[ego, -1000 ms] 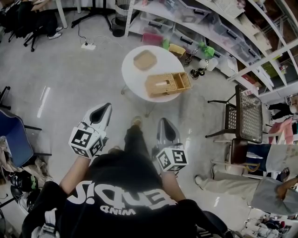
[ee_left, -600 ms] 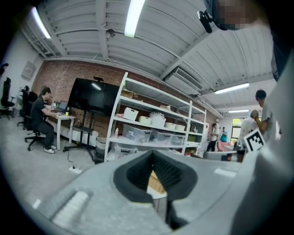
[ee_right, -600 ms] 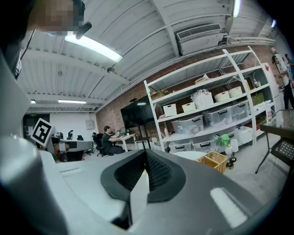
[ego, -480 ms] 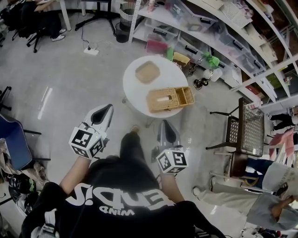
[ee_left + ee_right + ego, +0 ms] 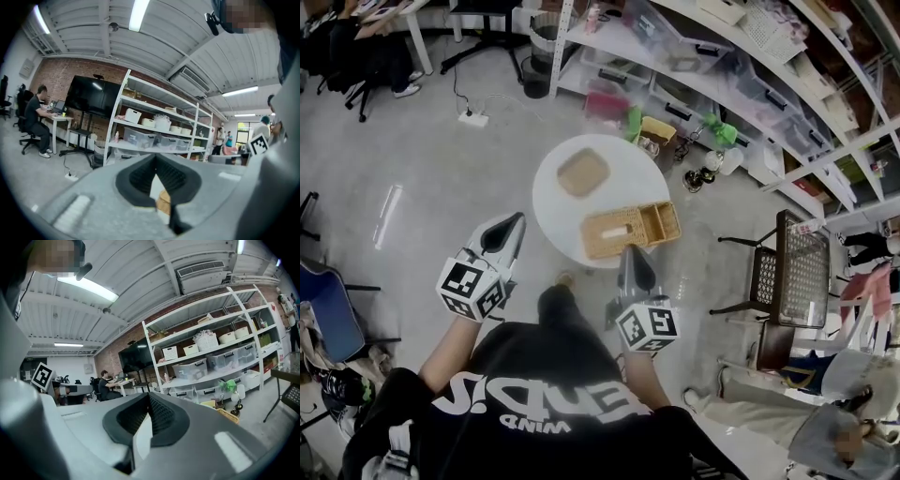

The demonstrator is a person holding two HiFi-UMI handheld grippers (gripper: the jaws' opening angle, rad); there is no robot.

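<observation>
Woven tan rectangular basket (image 5: 631, 230) sits on the near right part of a round white surface (image 5: 551, 204), its long side running left to right. It has two sections, a large one on the left and a small one on the right. Flat square tan mat (image 5: 583, 172) lies on the far left part of the same surface, apart from the basket.

Right gripper (image 5: 630, 254): jaws together, tips meeting, nothing between them. In the head view its tip shows just at the basket's near edge. The right gripper view puts the basket ahead and off to the right, clear of the jaws.

Left gripper (image 5: 513, 223): jaws together at the tips, nothing clamped. It is held beside the surface's left rim, pointing forward. In the left gripper view, the surface and a bit of the basket show through the gap below the tips.

Surroundings: white metal shelving with clear plastic bins (image 5: 722, 66) stands behind the surface. Black mesh chair (image 5: 795, 242) stands to the right, well apart. A person sits at a desk (image 5: 33, 115) far off on the left.
</observation>
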